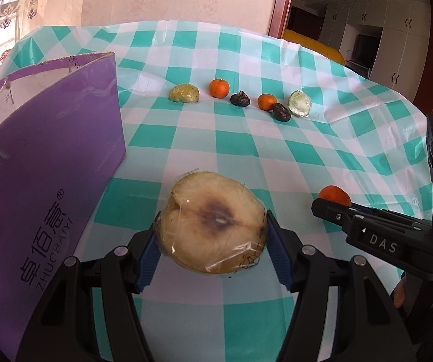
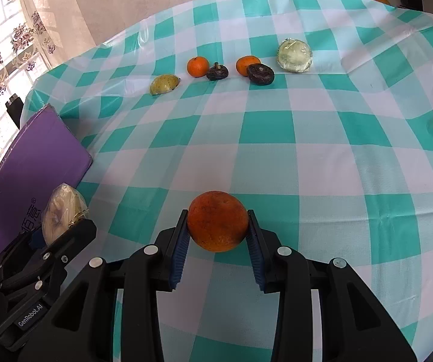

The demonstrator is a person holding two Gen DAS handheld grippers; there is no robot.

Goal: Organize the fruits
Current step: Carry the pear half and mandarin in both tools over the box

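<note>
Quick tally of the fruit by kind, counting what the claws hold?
Oranges: 3, one in the right claw, two on the table
Dark fruits: 2
Wrapped halves: 3, one in the left claw, two on the table
Total: 8

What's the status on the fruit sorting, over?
Left hand-held gripper shut on wrapped pear half. Right hand-held gripper shut on orange. Six fruits left on checked tablecloth. Purple box close at left; path clear.
</note>
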